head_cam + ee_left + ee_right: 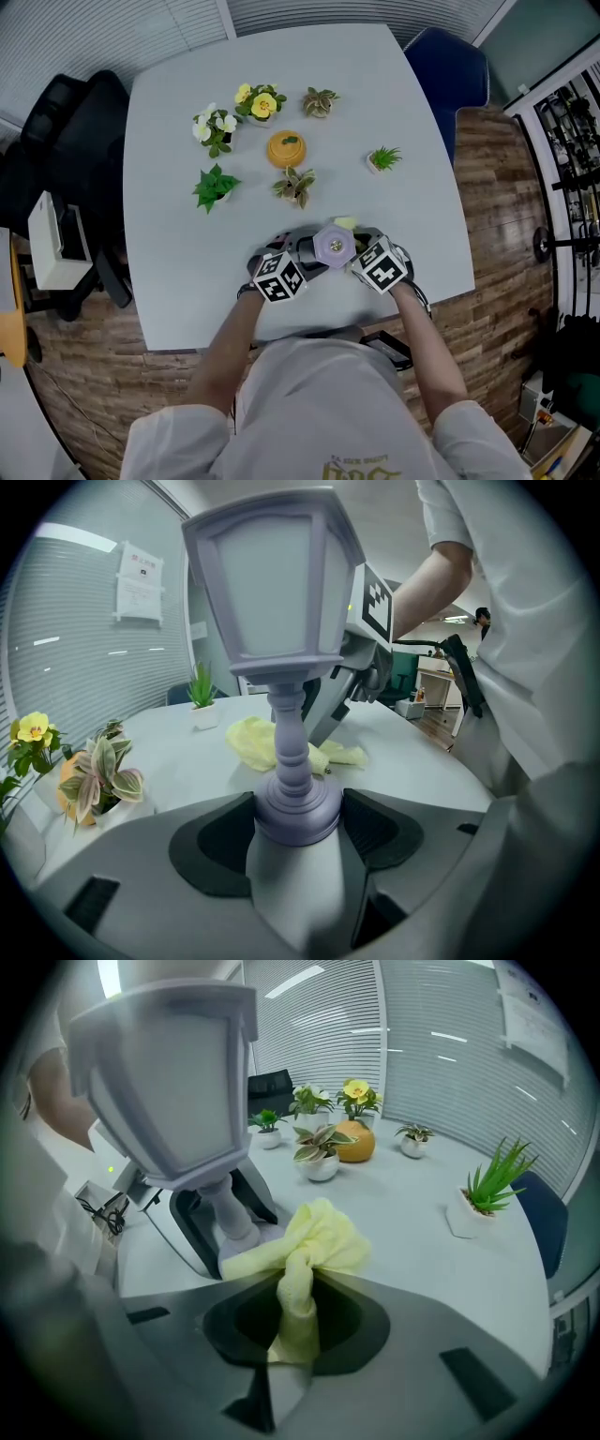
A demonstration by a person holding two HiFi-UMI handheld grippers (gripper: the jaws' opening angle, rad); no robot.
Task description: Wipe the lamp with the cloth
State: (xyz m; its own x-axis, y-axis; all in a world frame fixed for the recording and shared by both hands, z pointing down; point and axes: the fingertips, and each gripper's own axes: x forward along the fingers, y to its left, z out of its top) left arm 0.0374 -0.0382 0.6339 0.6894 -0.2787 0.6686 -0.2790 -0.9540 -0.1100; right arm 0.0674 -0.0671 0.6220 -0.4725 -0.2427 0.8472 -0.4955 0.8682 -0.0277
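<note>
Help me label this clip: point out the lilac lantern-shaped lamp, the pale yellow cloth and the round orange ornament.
lilac lantern-shaped lamp [286, 724], left gripper view, on its stem.
pale yellow cloth [317, 1241], right gripper view, on its bunched top.
round orange ornament [286, 150], head view, on its top.

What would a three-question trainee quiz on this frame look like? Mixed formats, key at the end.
1. True or false: the left gripper is shut on the round base of the lilac plastic lantern-shaped lamp.
2. What does the right gripper hold between its jaws? A) a pale yellow cloth B) a green sponge C) nothing
3. Short answer: in the head view, which sits nearer the person, the lamp or the round orange pot?

Key: 1 true; 2 A; 3 the lamp.
</note>
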